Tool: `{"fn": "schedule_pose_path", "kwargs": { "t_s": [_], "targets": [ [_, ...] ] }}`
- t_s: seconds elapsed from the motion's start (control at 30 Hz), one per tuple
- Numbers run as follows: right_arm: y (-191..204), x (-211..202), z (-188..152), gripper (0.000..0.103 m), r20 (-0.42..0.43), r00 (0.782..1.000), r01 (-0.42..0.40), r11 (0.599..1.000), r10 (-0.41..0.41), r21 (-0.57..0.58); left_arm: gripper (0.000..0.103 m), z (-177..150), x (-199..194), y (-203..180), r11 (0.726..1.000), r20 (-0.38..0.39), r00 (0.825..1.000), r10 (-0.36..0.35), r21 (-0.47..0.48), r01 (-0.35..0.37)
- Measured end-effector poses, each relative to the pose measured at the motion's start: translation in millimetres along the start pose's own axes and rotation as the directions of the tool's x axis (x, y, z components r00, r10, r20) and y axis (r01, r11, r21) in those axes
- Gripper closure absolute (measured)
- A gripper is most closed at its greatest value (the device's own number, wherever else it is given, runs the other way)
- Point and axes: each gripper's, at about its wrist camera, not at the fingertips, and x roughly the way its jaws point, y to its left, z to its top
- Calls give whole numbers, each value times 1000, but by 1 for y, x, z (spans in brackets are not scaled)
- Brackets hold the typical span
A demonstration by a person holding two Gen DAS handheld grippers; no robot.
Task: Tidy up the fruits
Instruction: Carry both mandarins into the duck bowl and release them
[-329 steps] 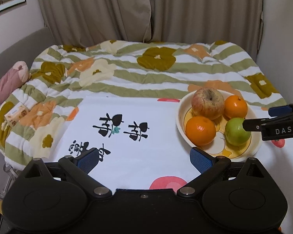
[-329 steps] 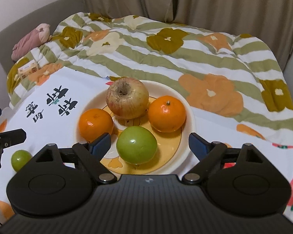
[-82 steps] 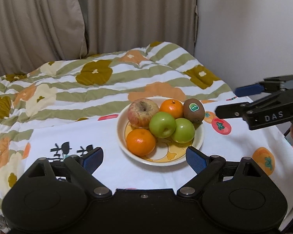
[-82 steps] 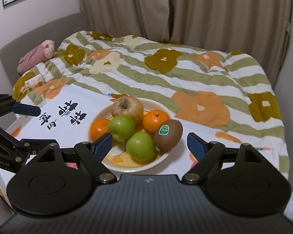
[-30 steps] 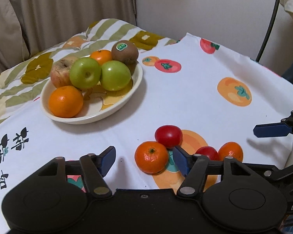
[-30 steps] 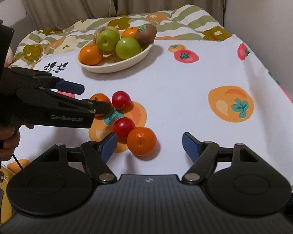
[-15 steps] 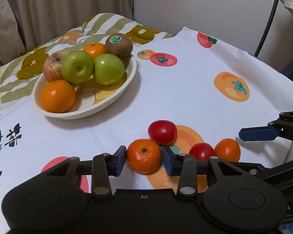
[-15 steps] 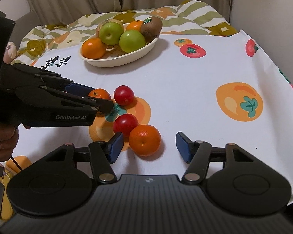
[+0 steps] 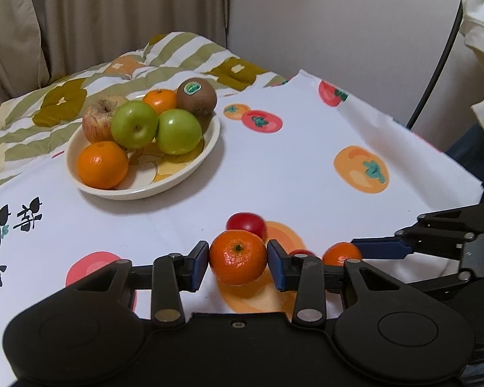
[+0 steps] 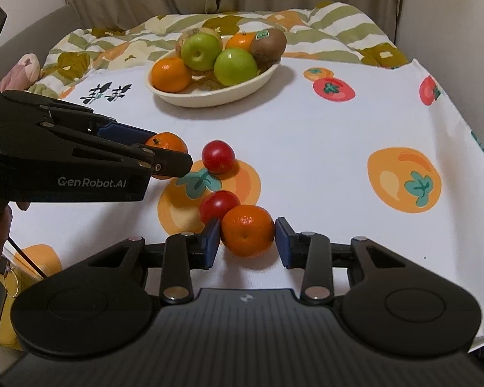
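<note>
My left gripper (image 9: 237,262) is shut on a tangerine (image 9: 237,259), held just off the printed cloth; in the right wrist view that left gripper (image 10: 169,151) and its tangerine (image 10: 166,142) are at the left. My right gripper (image 10: 247,242) has its jaws closing on a second tangerine (image 10: 247,229) that rests on the cloth, with both pads against its sides. Two red tomatoes (image 10: 218,156) (image 10: 219,206) lie between the tangerines. A cream bowl (image 9: 138,192) farther back holds two green apples, a red apple, two oranges and a kiwi.
A white tablecloth (image 9: 306,167) with fruit prints covers the table; its edge runs along the right. A flowered quilt (image 10: 113,45) lies behind the bowl, with curtains and a wall beyond. A black pole (image 9: 435,64) and a pale sleeve (image 9: 480,16) stand at the far right.
The right jaws have drawn in from wide apart to the sides of their tangerine. The left gripper, shut on its tangerine half a second ago, has risen slightly with it.
</note>
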Motion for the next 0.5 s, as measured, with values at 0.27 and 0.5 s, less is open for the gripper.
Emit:
{"fn": "schedule_pose_path", "kwargs": {
  "t_s": [0.27,0.5],
  "targets": [
    [0,-25,7,51,32,999,7,1000,-7,-12,60,6,-28,-12,1000,43,999,-16,-20,17],
    [1,-47,16,51,59,998,10,1000,-10,-13,60,14,-59,-17,999,91,996,-18,-38,22]
  ]
}}
